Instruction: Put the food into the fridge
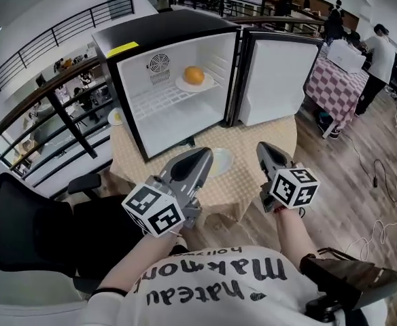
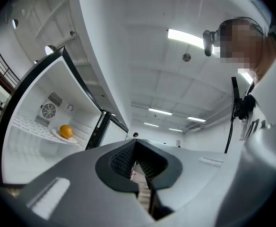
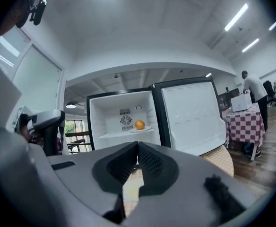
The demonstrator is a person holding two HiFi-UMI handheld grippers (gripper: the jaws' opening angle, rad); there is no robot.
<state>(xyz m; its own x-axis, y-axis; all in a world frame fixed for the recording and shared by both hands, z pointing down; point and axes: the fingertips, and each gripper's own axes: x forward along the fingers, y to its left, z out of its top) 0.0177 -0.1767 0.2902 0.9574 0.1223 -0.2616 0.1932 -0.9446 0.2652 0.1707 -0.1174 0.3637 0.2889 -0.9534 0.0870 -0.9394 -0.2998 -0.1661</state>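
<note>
Fridge, one, door open — we count one orange on one plate on its shelf. Left gripper and right gripper — jaws together, empty. One yellow label, unreadable.

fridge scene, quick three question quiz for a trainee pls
1. True or false: the door of the fridge stands open.
2. Where is the orange? A on the table; B on a plate inside the fridge; C on the floor.
3. Fill in: the left gripper and the right gripper both have their fingers ____, with nothing between them.
Key: 1 true; 2 B; 3 shut.
</note>
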